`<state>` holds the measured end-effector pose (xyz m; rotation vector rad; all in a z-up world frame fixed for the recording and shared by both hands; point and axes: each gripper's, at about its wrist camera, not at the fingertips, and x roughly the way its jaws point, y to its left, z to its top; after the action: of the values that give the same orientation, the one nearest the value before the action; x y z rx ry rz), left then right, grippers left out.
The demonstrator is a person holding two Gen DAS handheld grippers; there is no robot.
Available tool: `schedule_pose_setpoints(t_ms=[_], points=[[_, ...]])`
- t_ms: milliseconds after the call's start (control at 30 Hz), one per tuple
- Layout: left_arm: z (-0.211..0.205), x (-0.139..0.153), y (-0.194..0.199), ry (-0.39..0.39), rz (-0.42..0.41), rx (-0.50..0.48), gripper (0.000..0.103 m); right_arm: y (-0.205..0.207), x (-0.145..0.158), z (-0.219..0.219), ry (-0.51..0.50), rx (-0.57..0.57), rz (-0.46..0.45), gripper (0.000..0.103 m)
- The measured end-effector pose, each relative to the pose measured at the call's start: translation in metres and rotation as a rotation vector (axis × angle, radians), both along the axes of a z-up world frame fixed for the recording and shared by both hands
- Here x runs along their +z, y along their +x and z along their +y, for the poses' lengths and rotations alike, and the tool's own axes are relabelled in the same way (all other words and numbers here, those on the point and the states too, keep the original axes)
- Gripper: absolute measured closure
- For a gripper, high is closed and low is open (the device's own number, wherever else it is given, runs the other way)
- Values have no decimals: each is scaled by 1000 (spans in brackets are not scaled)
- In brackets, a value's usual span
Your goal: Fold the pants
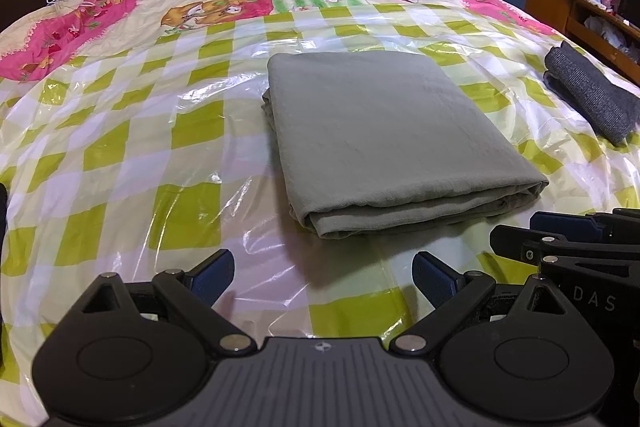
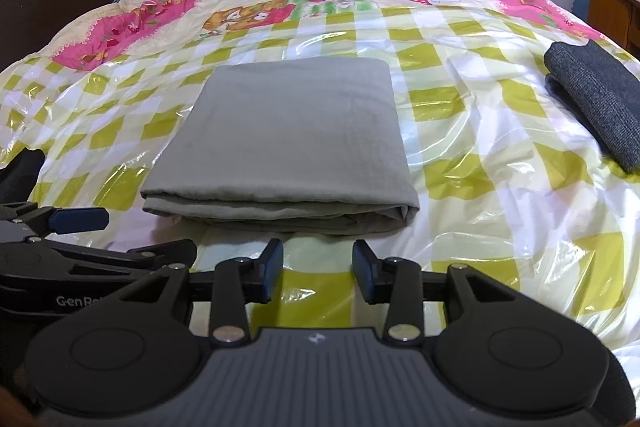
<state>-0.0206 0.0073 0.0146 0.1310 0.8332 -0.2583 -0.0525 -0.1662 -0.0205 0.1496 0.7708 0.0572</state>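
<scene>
Both claws — left (image 1: 323, 277), right (image 2: 318, 269) — gape empty before soft, squarely folded grey-green pants (image 2: 284, 139) on glossy plastic.

The wide bed (image 1: 120, 131) carried everything. It was covered by a quilt printed in green, white and pale-yellow checks, with a pink cartoon-patterned border (image 1: 68, 31) along its far edge. A sheet of clear, wrinkled plastic film (image 1: 192, 211) lay over the checked area and reflected the room light. A pair of grey-green cotton pants, folded into a flat rectangle (image 1: 384, 131), rested on the film near the bed's middle, with the stacked layers of its near edge facing the cameras. A folded dark grey knitted garment (image 2: 600, 107) lay on the film toward the right edge, well apart from the pants.
</scene>
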Motion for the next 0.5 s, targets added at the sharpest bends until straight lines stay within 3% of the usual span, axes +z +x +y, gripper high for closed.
schedule_pose_setpoints(t_ms=[500], points=[[0,-1,2,-26,18,-12,0,1,-1,0,-14,-12,9,64]])
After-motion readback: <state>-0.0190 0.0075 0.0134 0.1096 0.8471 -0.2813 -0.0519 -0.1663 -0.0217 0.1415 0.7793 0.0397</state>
